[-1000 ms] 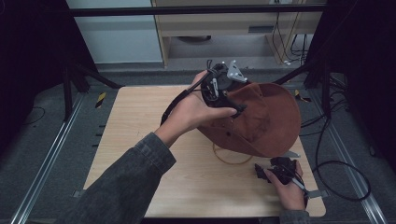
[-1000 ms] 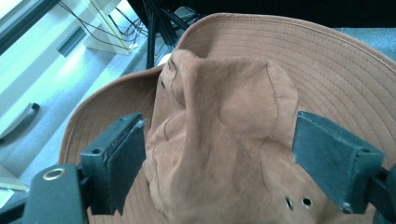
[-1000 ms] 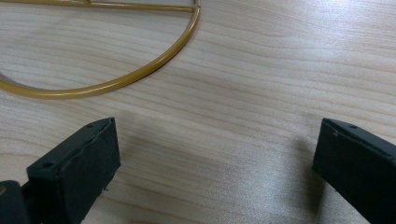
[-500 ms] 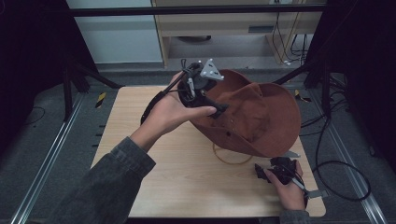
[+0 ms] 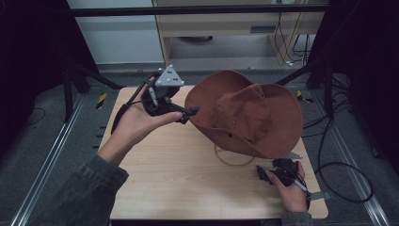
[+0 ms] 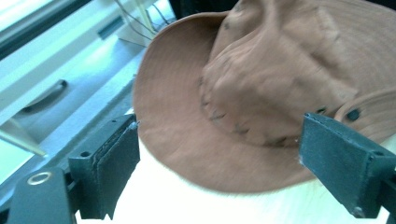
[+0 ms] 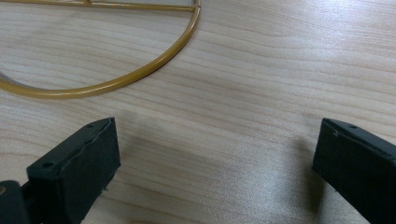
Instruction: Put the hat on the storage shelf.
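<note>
Both my grippers stand with jaws apart and hold nothing. From the high view, my left gripper has drawn back off the brown hat toward the left side of the table; a second ago it sat up against the crown, and its jaws have just been opening, with nothing between them now. Beyond my left fingers the hat lies just ahead, brim curling up at the far side, crown dented, perched on something I can't see in full (a stand, I'd guess). That retreat tells me the placing of the hat is likely finished and it is resting on its own, since neither hand touches it.

My right gripper hovers low near the table's front edge, just below the hat's near brim. Ahead of my right fingers curves the gold wire ring, flat on the wood, well short of my pads. It looks like the stand's base, poking out from under the brim.
</note>
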Action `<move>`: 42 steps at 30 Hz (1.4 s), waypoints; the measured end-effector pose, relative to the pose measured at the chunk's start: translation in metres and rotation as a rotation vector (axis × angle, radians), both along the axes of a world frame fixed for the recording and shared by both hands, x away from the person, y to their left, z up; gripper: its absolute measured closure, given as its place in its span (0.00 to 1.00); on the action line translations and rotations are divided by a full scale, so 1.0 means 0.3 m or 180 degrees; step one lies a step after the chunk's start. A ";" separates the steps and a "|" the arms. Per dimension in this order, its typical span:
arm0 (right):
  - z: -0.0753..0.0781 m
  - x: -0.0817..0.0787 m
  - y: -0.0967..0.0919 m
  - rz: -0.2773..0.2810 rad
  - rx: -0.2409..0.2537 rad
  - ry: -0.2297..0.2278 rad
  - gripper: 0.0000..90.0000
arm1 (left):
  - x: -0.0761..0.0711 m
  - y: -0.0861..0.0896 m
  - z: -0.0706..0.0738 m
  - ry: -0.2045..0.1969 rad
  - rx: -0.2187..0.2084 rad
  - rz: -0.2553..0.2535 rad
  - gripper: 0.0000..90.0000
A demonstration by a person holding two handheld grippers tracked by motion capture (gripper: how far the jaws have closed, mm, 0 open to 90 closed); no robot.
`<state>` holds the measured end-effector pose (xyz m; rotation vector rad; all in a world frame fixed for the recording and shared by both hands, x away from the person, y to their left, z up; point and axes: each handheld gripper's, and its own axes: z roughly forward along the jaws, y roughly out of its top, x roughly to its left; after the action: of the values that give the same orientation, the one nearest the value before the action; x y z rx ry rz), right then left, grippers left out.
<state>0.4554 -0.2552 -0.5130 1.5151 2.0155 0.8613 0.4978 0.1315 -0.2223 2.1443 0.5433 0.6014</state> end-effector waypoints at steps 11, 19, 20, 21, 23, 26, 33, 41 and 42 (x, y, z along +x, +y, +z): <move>0.000 -0.001 0.001 0.0007 0.0014 0.0002 0.01 | -0.030 0.135 -0.182 0.0145 0.0047 0.0136 0.11; 0.000 -0.001 0.001 0.0007 0.0013 0.0001 0.01 | -0.003 0.183 -0.371 0.0269 0.0217 0.0295 0.10; 0.000 -0.001 0.001 0.0006 0.0013 0.0001 0.01 | 0.002 0.188 -0.399 0.0305 0.0226 0.0316 0.10; 0.000 -0.001 0.001 0.0007 0.0013 0.0001 0.01 | 0.006 0.192 -0.421 0.0347 0.0218 0.0323 0.10; 0.000 -0.001 0.001 0.0007 0.0015 0.0001 0.01 | 0.014 0.201 -0.484 0.0442 0.0239 0.0351 0.09; 0.000 -0.001 0.001 0.0008 0.0013 0.0001 0.01 | 0.017 0.212 -0.561 0.0506 0.0325 0.0390 0.09; 0.000 -0.001 0.001 0.0008 0.0018 0.0004 0.01 | 0.015 0.279 -0.707 0.0721 0.0324 0.0560 0.09; 0.000 -0.001 0.001 0.0006 0.0014 0.0001 0.01 | -0.013 0.395 -0.806 0.0869 0.0067 0.0832 0.09; 0.000 -0.001 0.001 0.0007 0.0015 0.0002 0.01 | -0.015 0.405 -0.815 0.0875 0.0057 0.0852 0.09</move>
<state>0.4552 -0.2550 -0.5129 1.5161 2.0173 0.8671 0.4933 0.2529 -0.4667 2.2021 0.9901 0.4562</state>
